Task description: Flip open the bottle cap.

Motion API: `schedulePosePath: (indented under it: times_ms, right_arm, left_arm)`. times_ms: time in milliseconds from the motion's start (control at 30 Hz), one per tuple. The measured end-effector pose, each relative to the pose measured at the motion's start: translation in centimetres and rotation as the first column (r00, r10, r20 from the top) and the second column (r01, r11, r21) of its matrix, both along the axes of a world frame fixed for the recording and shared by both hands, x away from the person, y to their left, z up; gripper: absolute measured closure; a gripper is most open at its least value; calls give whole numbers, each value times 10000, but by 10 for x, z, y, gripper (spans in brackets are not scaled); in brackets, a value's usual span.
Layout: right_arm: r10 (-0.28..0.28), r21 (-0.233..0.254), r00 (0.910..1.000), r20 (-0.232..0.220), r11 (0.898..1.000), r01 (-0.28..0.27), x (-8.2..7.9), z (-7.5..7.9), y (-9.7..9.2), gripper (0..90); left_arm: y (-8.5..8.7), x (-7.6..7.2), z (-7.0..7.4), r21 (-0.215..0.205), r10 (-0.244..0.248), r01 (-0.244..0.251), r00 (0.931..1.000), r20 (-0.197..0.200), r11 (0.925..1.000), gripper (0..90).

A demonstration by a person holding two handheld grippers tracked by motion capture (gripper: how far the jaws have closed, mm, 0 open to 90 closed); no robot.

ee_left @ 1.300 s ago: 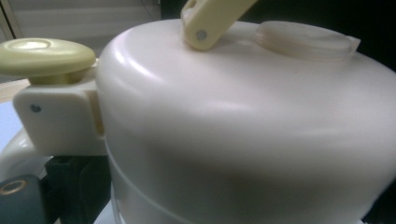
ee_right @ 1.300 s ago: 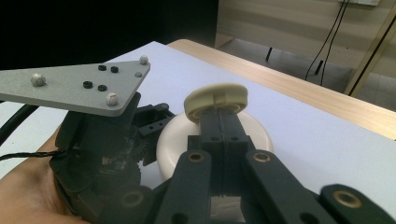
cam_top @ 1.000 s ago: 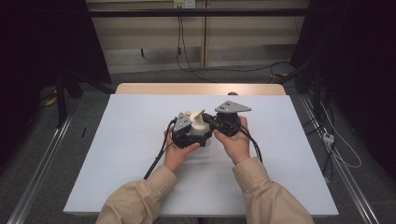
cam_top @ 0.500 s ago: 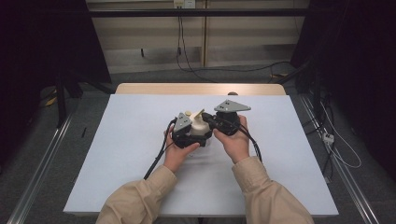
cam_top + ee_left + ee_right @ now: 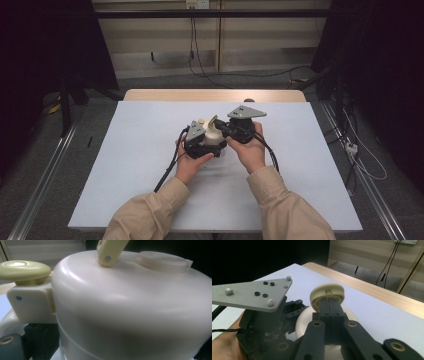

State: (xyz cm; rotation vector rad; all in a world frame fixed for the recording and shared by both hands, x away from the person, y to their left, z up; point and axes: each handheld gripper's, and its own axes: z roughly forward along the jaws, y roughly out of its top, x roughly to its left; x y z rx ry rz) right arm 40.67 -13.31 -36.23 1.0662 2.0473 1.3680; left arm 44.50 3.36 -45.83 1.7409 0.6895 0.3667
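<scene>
At the centre of the high view, a small cream-white plastic kettle-shaped container (image 5: 214,139) sat between the two grippers, above the pale grey-blue table top (image 5: 140,165). The left gripper (image 5: 196,141) was pressed against its left side, held in the person's left hand (image 5: 190,162); whether its jaws were clamping the container could not be told from any picture. In the left gripper view the container's rounded white body (image 5: 130,310) took up most of the frame, with a pale yellow hinged handle (image 5: 110,251) at the top centre, a round yellow knob (image 5: 23,270) at the upper left and a flat white cap (image 5: 163,261) at the upper right.

The right gripper (image 5: 226,131), held in the right hand (image 5: 252,152), reached in from the right of the container. In the right gripper view its black jaws met, fully closed, at the centre of the frame, their tips against a pale yellow ridged disc (image 5: 327,293). The left gripper's grey three-cornered plate (image 5: 253,293) lay at the left of that frame.
</scene>
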Motion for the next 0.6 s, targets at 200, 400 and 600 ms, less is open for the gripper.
schedulePosePath:
  times_ms: [200,400,600]
  right_arm:
    - [2,7,10000,-15,10000,-2,2,0,1,900]
    - [1,10,10000,19,10000,-1,3,0,1,900]
    - [11,57,10000,26,10000,-11,4,0,2,900]
  left_arm:
    - [0,0,0,0,3,-3,10000,5,10000,54]
    - [0,0,0,0,-3,3,10000,9,10000,54]
    - [0,0,0,-2,-4,4,10000,10,10000,54]
